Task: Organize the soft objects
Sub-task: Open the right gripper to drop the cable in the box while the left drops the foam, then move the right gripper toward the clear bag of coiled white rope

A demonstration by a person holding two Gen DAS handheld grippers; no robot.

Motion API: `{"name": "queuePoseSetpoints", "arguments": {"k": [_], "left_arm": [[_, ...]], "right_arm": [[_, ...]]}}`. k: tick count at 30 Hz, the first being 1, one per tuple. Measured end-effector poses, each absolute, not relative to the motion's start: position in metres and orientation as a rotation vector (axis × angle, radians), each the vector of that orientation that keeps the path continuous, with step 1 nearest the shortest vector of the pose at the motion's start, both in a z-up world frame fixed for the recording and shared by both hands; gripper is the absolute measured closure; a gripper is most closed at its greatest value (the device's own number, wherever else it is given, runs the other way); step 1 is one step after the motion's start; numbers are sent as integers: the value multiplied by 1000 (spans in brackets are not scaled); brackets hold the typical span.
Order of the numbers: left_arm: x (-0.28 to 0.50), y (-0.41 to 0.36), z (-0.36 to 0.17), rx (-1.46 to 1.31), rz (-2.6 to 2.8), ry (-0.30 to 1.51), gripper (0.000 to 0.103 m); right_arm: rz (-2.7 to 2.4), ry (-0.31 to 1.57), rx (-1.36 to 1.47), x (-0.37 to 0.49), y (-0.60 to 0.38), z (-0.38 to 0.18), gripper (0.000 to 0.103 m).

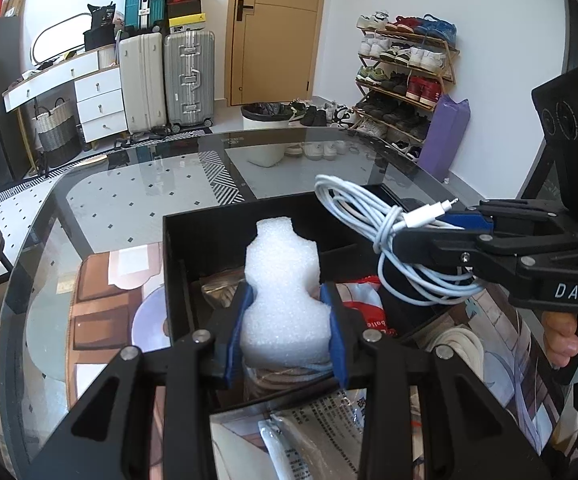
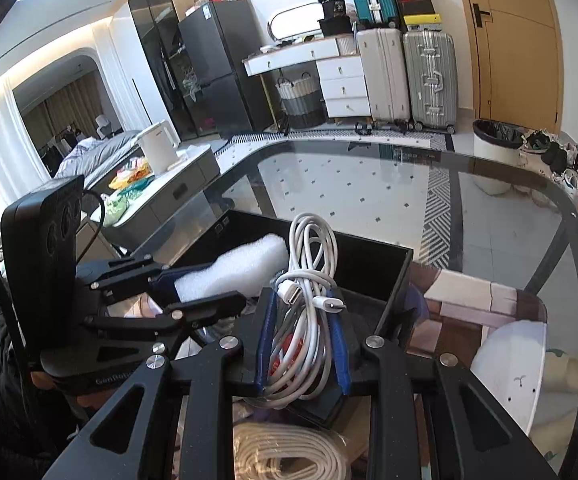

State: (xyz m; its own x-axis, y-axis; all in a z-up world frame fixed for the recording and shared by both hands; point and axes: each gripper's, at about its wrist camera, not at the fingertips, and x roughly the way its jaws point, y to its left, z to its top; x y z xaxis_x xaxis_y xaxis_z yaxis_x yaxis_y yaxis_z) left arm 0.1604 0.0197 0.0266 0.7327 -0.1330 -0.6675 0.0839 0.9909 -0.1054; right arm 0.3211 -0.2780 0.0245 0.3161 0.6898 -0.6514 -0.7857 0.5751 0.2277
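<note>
My left gripper (image 1: 287, 324) is shut on a white foam piece (image 1: 283, 280) and holds it over the black divided box (image 1: 209, 224). The foam also shows in the right wrist view (image 2: 237, 266). My right gripper (image 2: 303, 320) is shut on a coiled white charging cable (image 2: 309, 280), held over the box's right side (image 2: 373, 260). In the left wrist view the right gripper (image 1: 429, 236) reaches in from the right with the cable (image 1: 373, 216) hanging from it. The box holds a red-and-white packet (image 1: 363, 300) and dark items.
The box stands on a glass table (image 1: 129, 196) over a printed mat. A coiled white rope (image 2: 289, 456) lies near the box, and a plastic bag with printed paper (image 1: 321, 432) lies in front of it. A white round object (image 2: 517, 360) sits at the right.
</note>
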Motion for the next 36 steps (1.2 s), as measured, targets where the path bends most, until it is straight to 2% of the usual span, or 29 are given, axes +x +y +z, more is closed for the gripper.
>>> {"name": "queuePoseSetpoints", "arguments": {"k": [17,18,20,21,23,25,26,27,28,30,36], "left_arm": [[149,15,26,-71,-127,749,68],[147,15,26,-70,-131,747,66],[142,15,29,-66,-131,735,55],[139,16,32,-64,-124,725,45],[134,19,36,-70,-110,710,42],[129,23,39,-80,-94,702,35],[126,24,41,-86,-94,694,34],[121,25,43,-95,-104,683,27],[116,25,45,-99,-110,673,16],[107,24,48,-83,-68,654,0],[87,25,50,-81,-30,626,0]], "right_arm": [[978,795,-283,321,-255,16,77],[983,785,-277,320,-256,18,74],[996,751,-264,315,-262,25,59],[995,730,-259,312,-266,30,48],[987,694,-256,305,-274,36,39],[976,676,-254,299,-282,39,20],[970,668,-246,295,-288,40,15],[959,660,-230,292,-295,41,9],[950,656,-218,288,-301,41,4],[934,654,-207,282,-311,40,1],[909,661,-201,255,-337,25,1]]}}
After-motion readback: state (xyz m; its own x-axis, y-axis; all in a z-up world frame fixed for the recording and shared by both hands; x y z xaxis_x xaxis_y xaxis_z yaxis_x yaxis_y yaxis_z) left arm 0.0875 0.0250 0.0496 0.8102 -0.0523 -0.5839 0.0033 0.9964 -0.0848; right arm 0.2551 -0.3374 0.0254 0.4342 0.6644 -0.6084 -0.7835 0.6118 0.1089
